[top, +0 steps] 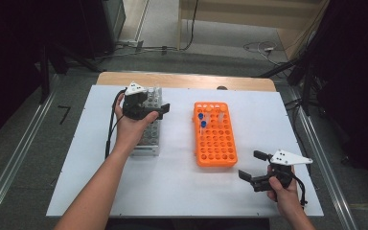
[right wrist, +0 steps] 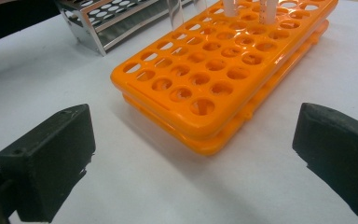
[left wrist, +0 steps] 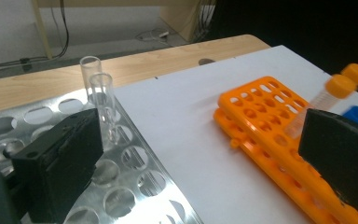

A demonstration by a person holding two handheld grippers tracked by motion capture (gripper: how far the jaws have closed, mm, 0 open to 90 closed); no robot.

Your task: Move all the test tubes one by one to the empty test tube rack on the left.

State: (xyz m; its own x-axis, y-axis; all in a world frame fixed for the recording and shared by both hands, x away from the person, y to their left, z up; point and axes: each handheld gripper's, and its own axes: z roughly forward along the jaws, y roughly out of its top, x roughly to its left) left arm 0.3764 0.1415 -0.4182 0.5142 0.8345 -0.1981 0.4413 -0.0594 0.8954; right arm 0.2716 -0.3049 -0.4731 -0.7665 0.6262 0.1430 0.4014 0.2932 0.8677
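Claws wide over the two tube racks

Left claw (top: 159, 106) hovers above the metal tube rack (top: 149, 138) at the left of the white tabletop (top: 172, 182), its jaws spread wide with nothing between them. Two clear glass tubes (left wrist: 103, 105) stand upright in the rack's far holes, just beyond the near jaw. Right claw (top: 253, 166) hangs low near the front right corner, jaws also wide and empty, facing the orange tube rack (top: 214, 136) in the middle of the tabletop. That rack holds blue-capped tubes (top: 201, 120) and orange-capped tubes (left wrist: 340, 86) towards its far end.
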